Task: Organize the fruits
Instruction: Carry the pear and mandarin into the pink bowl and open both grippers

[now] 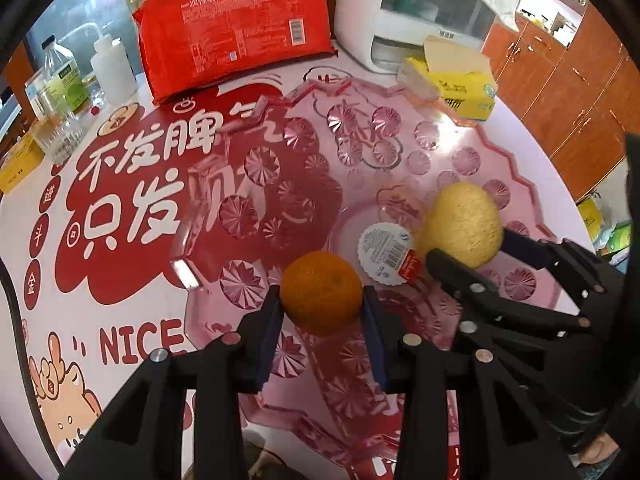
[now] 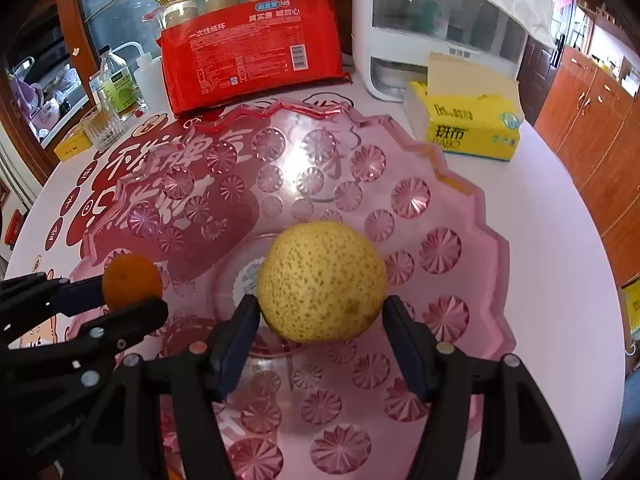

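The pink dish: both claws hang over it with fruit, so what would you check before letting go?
1. Left claw grips the orange between both pads: ok.
2. Right claw grips the yellow pear on both sides: ok.
3. Both fruits are over the pink dish, inside its rim: ok.
4. Dish floor below is free of other fruit; only a round label shows: ok.
5. The two claws stand apart, not touching: ok.
6. Fruits already resting on the dish floor: cannot tell.
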